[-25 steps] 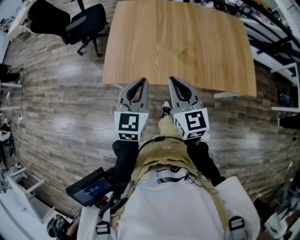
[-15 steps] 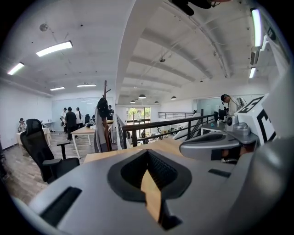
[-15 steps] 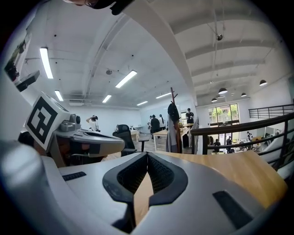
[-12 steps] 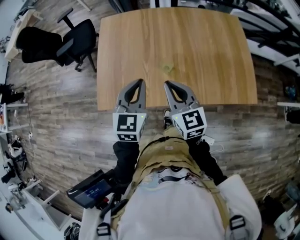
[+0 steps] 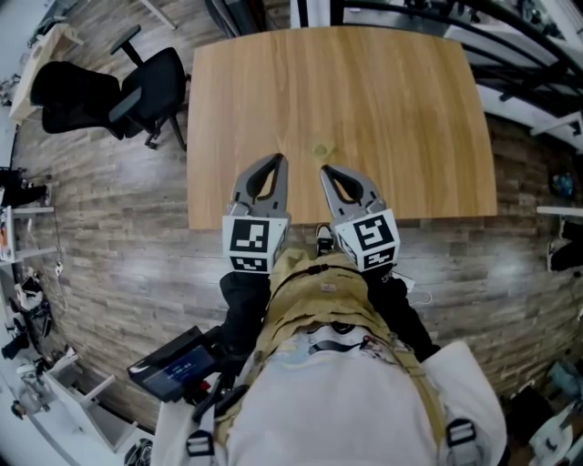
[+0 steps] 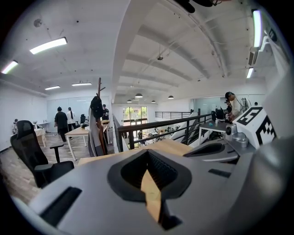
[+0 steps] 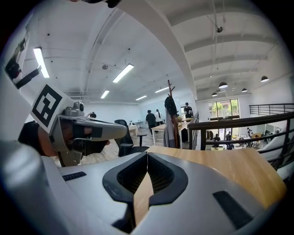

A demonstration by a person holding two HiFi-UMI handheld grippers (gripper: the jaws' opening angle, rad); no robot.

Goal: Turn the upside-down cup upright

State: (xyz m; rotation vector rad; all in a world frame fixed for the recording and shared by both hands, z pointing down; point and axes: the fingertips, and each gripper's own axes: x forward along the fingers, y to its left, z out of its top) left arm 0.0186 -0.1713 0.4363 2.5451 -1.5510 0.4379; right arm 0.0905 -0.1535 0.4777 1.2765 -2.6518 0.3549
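Note:
A small pale, see-through thing (image 5: 319, 148) sits on the wooden table (image 5: 410, 109), near its front middle; it is too small to tell whether it is the cup or which way up it stands. My left gripper (image 5: 276, 157) hangs over the table's near edge, a little to the left of that thing, jaws shut and empty. My right gripper (image 5: 325, 169) is beside it, just short of the thing, also shut and empty. In the left gripper view (image 6: 147, 151) and the right gripper view (image 7: 147, 153) the tips meet with only tabletop beyond them.
A black office chair (image 5: 150, 86) stands on the plank floor off the table's left corner. A black railing (image 5: 401, 14) runs behind the table's far edge. White desks and frames (image 5: 537, 118) stand to the right. Several people stand far off in the left gripper view.
Both grippers, still shut, have come forward from the table's near edge to over the tabletop. The table and the small pale thing now lie closer to them.

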